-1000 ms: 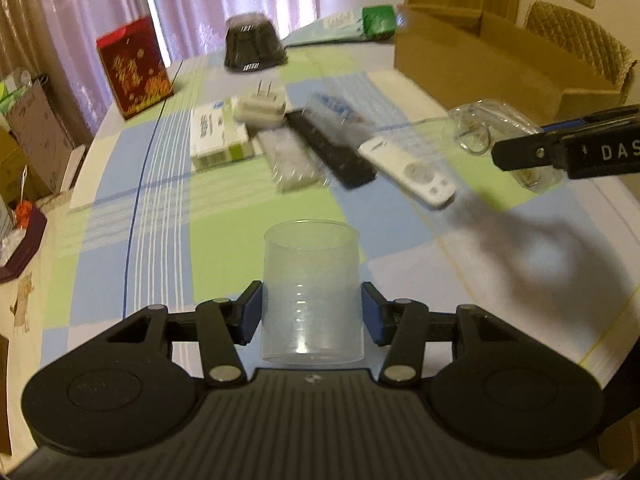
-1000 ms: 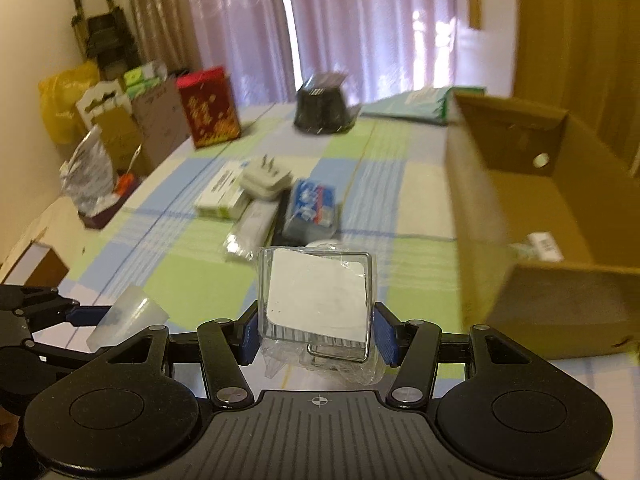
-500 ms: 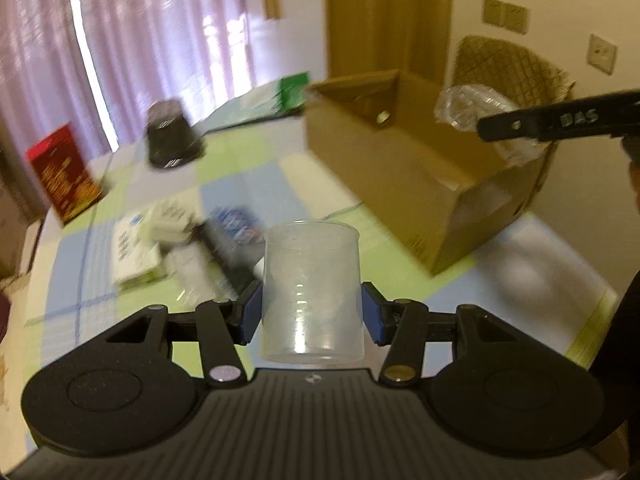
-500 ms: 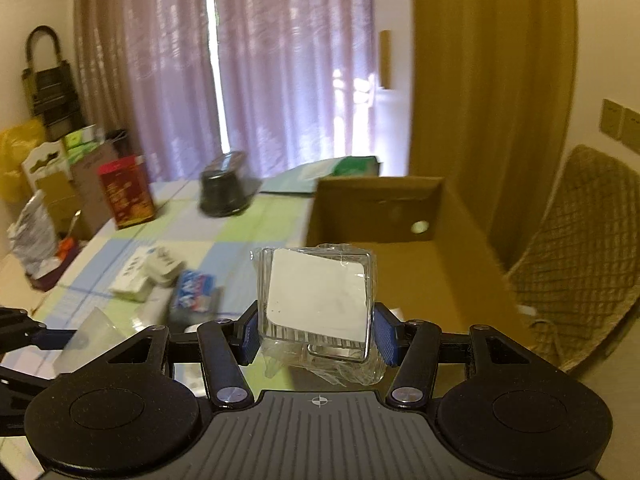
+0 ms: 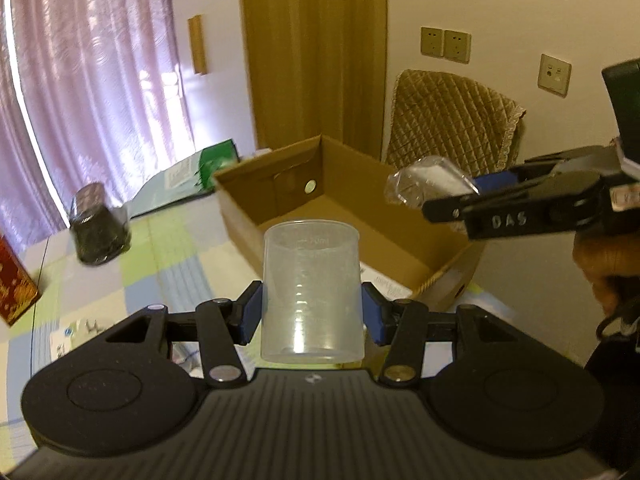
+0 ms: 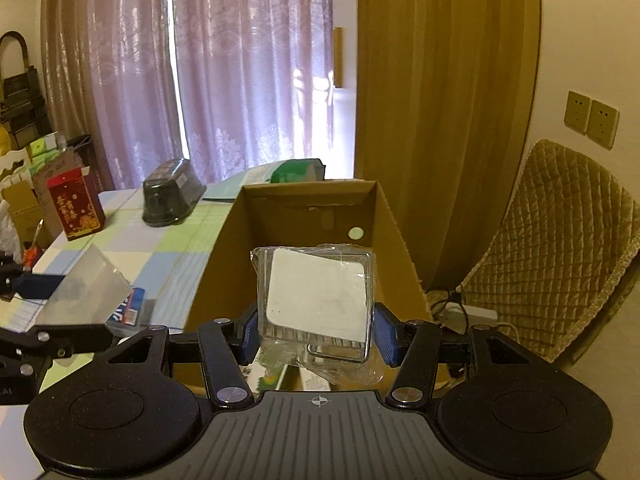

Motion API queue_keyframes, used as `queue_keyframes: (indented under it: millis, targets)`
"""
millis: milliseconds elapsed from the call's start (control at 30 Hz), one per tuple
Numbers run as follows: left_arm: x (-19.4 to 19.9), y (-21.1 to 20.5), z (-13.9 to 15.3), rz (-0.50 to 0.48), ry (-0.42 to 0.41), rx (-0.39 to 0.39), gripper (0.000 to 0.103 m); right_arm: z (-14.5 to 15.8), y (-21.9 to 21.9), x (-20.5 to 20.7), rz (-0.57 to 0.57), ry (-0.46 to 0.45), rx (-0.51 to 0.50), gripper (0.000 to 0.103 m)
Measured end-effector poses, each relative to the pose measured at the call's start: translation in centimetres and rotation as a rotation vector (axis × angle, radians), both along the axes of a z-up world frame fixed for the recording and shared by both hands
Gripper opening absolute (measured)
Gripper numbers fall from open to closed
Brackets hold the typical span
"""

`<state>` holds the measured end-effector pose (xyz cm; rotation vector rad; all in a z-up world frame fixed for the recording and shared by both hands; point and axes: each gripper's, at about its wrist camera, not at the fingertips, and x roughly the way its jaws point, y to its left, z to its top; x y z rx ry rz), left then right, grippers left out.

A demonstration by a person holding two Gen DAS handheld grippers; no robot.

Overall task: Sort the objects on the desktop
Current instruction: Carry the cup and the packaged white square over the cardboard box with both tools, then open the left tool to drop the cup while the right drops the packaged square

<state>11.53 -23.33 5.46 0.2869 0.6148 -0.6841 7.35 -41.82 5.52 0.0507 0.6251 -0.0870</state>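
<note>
The counter point(image 6: 176, 240), under a checked cloth, carries the box point(image 6: 308, 216), an open brown carton with its mouth up; everything else is placed from it. Behind the box lies a green-and-white bag point(image 6: 296, 170). To its left, well apart, sit a dark tub point(image 6: 170, 196) and a red carton point(image 6: 76, 208). A quilted chair point(image 6: 548, 248) stands to its right, off the counter.

The left tool point(image 5: 312, 312) is clamped on a clear cup point(image 5: 312, 288), held upright above the box's near-left corner — not yet over the opening, as far as the left view shows. The right tool point(image 6: 316, 332) grips a wrapped square point(image 6: 318, 292), a white card in clear film with a wire clip at its base, poised above the box's near end.

Risks, as I judge them: both tools converge on one opening, so they could knock together above the box. The film is loose and slick — the square may slip or snag on a pad at release. The cup is light and smooth; dropped near the box wall it could bounce off the rim onto the counter or tip on landing.
</note>
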Motion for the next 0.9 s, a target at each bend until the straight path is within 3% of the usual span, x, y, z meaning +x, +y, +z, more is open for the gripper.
queue_keyframes:
  millis: [267,467,900]
  targets:
    - [2.1,-4.7,-0.4,-0.077,-0.015,0.037,0.046,-0.6,-2.3,0.9,-0.026,-0.005,0.015,0.055]
    - [4.0,-8.1,-2.7,-0.132,-0.013,0.102,0.046,-1.4,-3.5,1.6,-0.039,0.002,0.023,0.055]
    - [5.7,-9.5,-5.5,-0.16,0.005,0.156,0.047,-3.2,-4.3,2.2,-0.049,0.025,0.041,0.055]
